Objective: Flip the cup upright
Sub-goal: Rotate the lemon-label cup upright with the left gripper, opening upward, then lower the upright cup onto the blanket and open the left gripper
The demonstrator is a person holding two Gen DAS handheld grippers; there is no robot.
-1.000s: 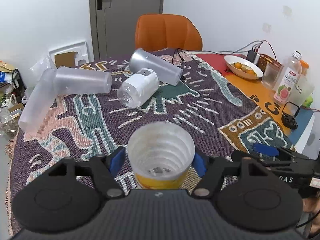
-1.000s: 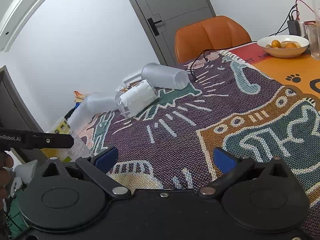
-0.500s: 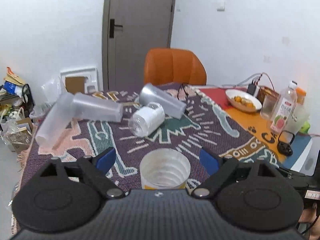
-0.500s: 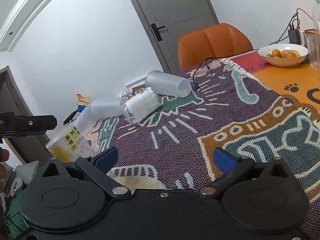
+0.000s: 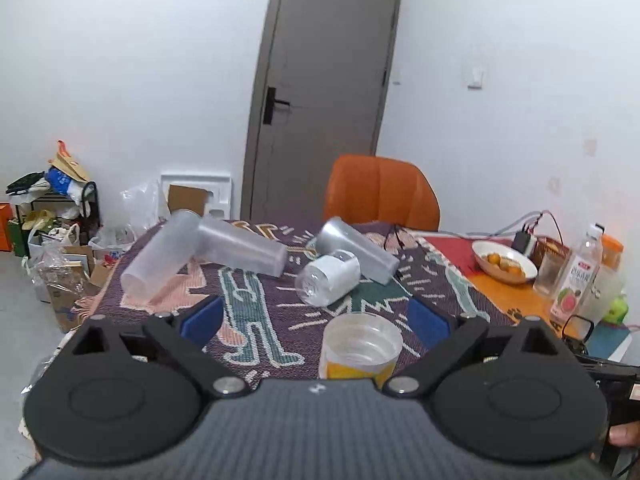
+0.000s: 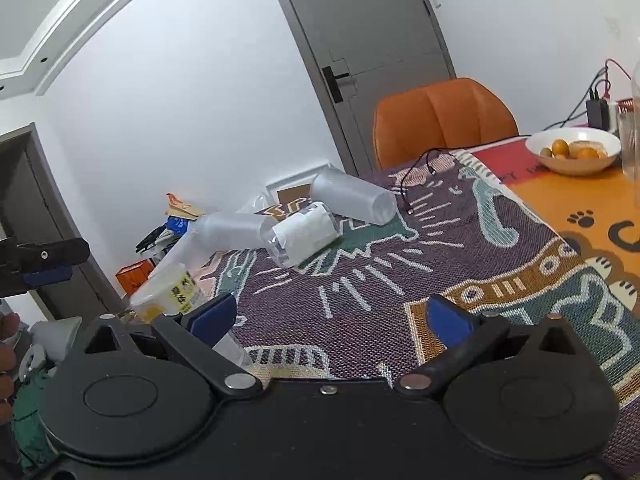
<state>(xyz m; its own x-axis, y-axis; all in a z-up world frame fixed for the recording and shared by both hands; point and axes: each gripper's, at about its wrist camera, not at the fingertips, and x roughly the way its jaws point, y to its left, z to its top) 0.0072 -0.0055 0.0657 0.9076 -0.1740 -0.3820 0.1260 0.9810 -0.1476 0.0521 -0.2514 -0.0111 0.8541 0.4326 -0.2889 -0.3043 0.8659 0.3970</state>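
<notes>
Now, through the left wrist camera, the yellow-banded cup [image 5: 360, 346] stands mouth-up on the patterned cloth covering the surface [image 5: 472, 304], and the left gripper [image 5: 316, 316] has its jaws spread wide, blue pads well apart on either side and touching nothing. So the flip looks done for this cup: it sits free and upright, near the lower edge of the view. Farther along the cloth, four cups lie on their sides: a white-wrapped cup [image 5: 328, 282], a frosted cup [image 5: 358, 250] behind it, and two more clear cups [image 5: 200, 250] meeting end to end at the left.

Over to the right wrist camera: the right gripper [image 6: 328, 318] also has its jaws parted with nothing between them. The upright cup [image 6: 170, 290] shows at the left, just beyond the left pad. The tipped cups remain down, so if the job covers them, that work is left, I'd say.
</notes>
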